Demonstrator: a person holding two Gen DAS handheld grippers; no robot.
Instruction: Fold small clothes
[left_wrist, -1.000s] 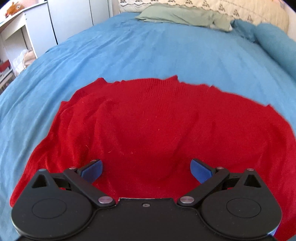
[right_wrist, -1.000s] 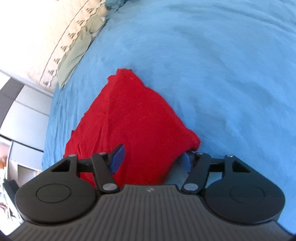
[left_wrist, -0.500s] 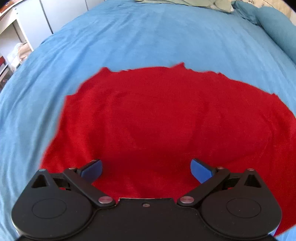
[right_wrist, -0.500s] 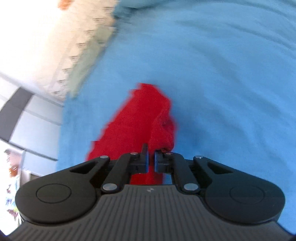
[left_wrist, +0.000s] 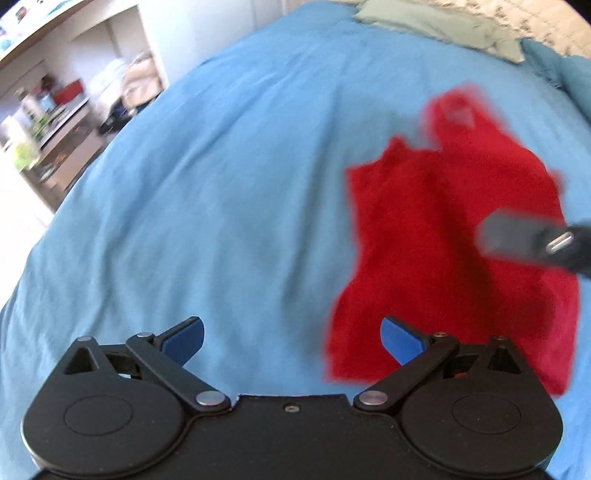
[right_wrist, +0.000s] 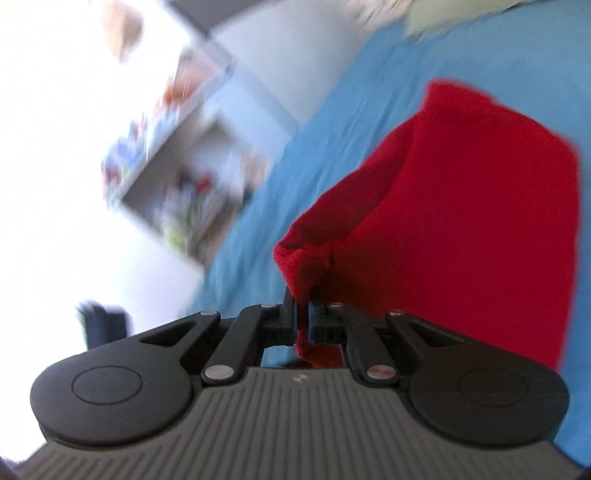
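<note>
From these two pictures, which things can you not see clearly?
- Left wrist view: the right gripper is a motion-blurred dark shape cut off by the right edge; its hold on the red garment cannot be read here.
- Left wrist view: the shelf items are too blurred to name.
- Right wrist view: the garment's near edge is hidden under the gripper body.
- Right wrist view: the room at left is overexposed and smeared.

Red garment (left_wrist: 447, 236), plain blue bedsheet (left_wrist: 229, 192), pale green cloth (left_wrist: 436, 22)

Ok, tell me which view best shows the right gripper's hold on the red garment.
The right wrist view: the right gripper is shut on a bunched edge of the red garment. The left wrist view shows the garment, but that gripper only as a blur.
</note>
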